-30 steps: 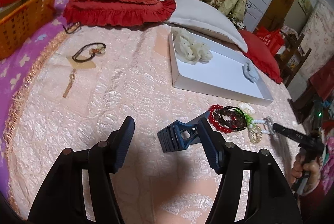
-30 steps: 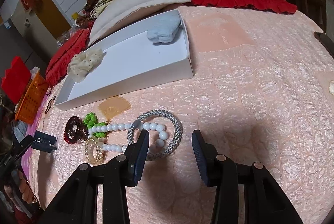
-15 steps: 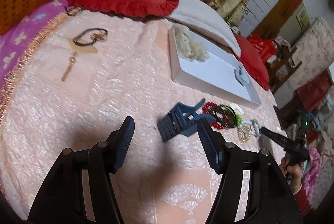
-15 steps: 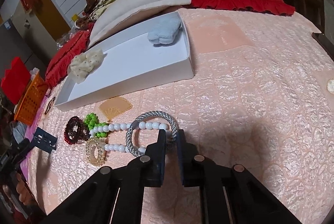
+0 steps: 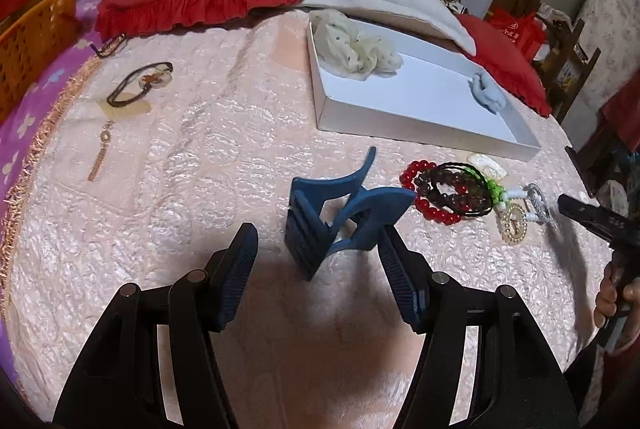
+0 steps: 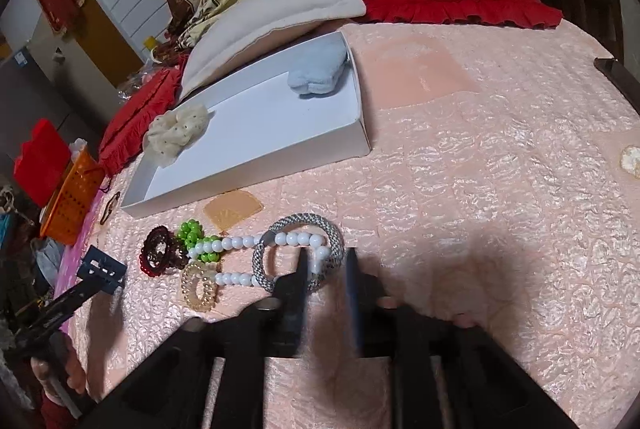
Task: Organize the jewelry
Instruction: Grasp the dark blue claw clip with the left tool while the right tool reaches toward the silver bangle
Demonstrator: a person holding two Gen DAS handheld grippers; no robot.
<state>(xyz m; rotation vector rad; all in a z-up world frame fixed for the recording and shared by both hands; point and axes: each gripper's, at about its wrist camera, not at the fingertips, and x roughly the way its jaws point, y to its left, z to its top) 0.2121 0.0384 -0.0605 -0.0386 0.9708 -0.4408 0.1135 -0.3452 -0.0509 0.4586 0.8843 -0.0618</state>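
- Left wrist view. Left hand-held gripper (image 5: 316, 261): jaws closing, not yet clenched. The blue hair claw clip (image 5: 340, 217) sits between them, against the right pad, clear of the left one. A second ago the clip lay further ahead and off to the right; the hand has since dropped onto it, so a pickup looks imminent.
- Same view. White tray (image 5: 400, 117) beyond the clip, holding a cream scrunchie (image 5: 356, 47) and a pale blue item (image 5: 488, 95); middle floor bare. Red bead bracelet (image 5: 428, 193) near the clip's right side. Open bedspread (image 5: 200, 165) to the left.
- Right wrist view. Right hand-held gripper (image 6: 326, 281): jaws opening after a brief full clench, straddling the rim of the grey woven bangle (image 6: 300, 253); motion blur, no grip evident. Bangle unmoved, so that grasp probably missed.
- Same view. White bead strand (image 6: 256, 243) lies across the bangle and may drag along. Tray's near wall stands between the pile and its floor; open bedspread to the right.
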